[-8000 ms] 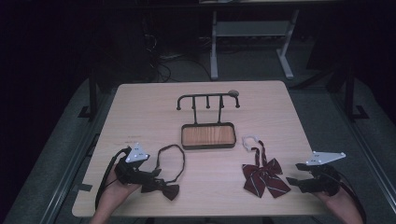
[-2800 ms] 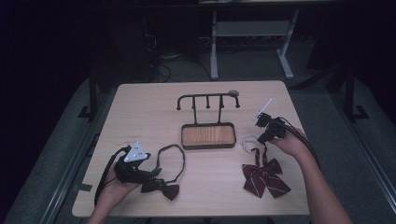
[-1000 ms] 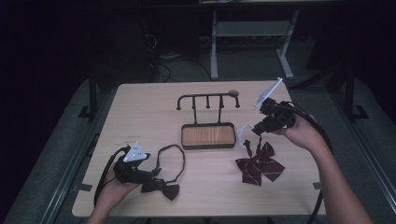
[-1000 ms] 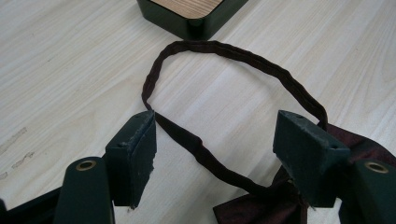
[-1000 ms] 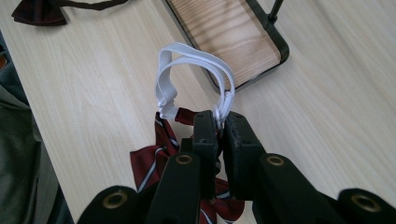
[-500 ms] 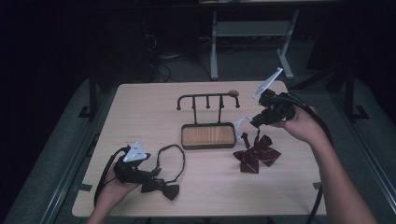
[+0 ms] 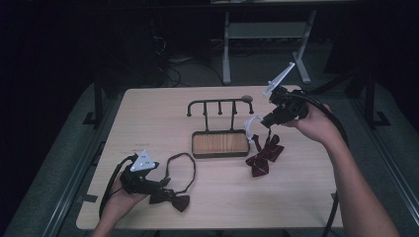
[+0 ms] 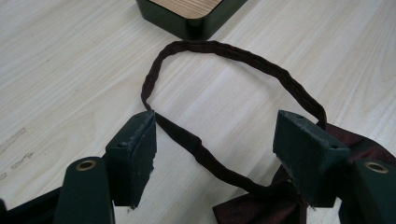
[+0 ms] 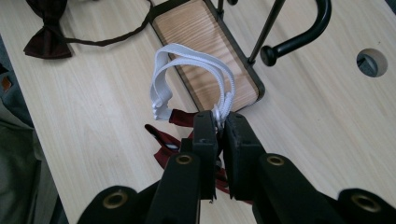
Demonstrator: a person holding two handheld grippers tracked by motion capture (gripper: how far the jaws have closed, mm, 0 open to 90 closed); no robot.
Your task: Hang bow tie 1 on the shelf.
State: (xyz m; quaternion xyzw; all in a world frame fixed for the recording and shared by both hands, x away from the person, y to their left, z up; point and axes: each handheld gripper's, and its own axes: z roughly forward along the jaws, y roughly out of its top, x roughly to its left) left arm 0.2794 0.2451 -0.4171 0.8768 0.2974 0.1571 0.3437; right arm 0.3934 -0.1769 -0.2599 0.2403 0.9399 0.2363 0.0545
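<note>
Red bow tie [image 7: 264, 153] hangs by its white strap [image 7: 251, 127] from the right gripper [image 7: 269, 119], whose jaws are clenched on the strap above the wooden table [image 7: 306, 197]; the bow's lower end appears to rest on the tabletop just right of the rack [image 7: 220, 129]. In the right gripper view, the white strap [image 9: 187, 74] loops up from between the pinched jaws, with the red bow [image 9: 173, 140] partly hidden beneath them. The rack's wood-lined tray [image 9: 205, 51] holds nothing, and its black hooks [image 7: 220, 104] are bare. Near the table's front left, the left gripper [image 7: 165, 183] lies with its jaws spread wide over the cord [image 8: 219, 107] of a dark bow tie [image 7: 170, 200], gripping nothing. No writing or labels can be read.
</note>
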